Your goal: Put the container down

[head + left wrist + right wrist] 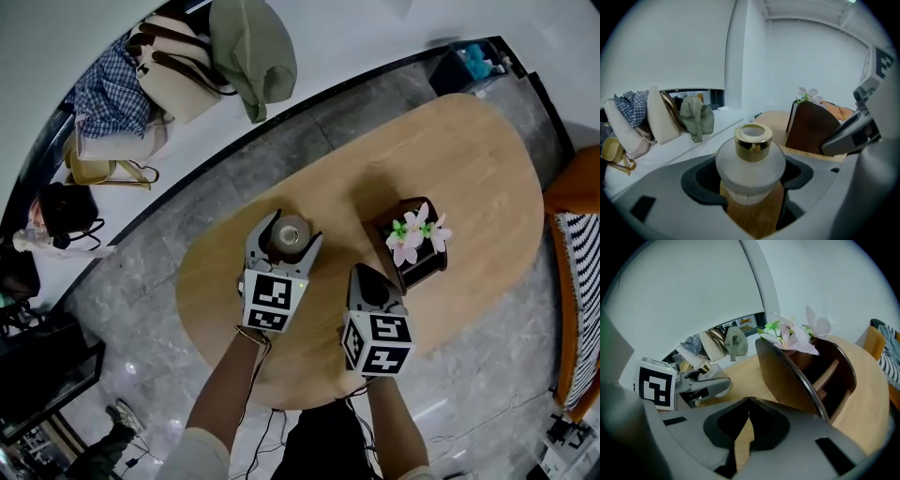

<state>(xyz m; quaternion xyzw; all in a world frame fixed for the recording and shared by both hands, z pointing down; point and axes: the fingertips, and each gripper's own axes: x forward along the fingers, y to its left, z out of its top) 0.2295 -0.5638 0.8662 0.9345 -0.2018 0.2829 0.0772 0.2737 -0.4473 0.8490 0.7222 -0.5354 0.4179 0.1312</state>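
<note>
My left gripper (292,233) is shut on a frosted glass container (287,228) with a gold neck, over the left part of the oval wooden table (469,169). In the left gripper view the container (750,161) stands upright between the dark jaw pads, with table wood showing below it. I cannot tell whether its base touches the table. My right gripper (362,273) is shut and empty, its tips meeting (749,401) just left of a dark wooden holder (420,265) carrying pink flowers (417,232).
The holder (801,380) rises close to the right gripper's right side. Bags and clothes (169,66) lie on the floor beyond the table. A chair with a striped cushion (577,262) stands at the right edge. Cables run over the floor near my feet.
</note>
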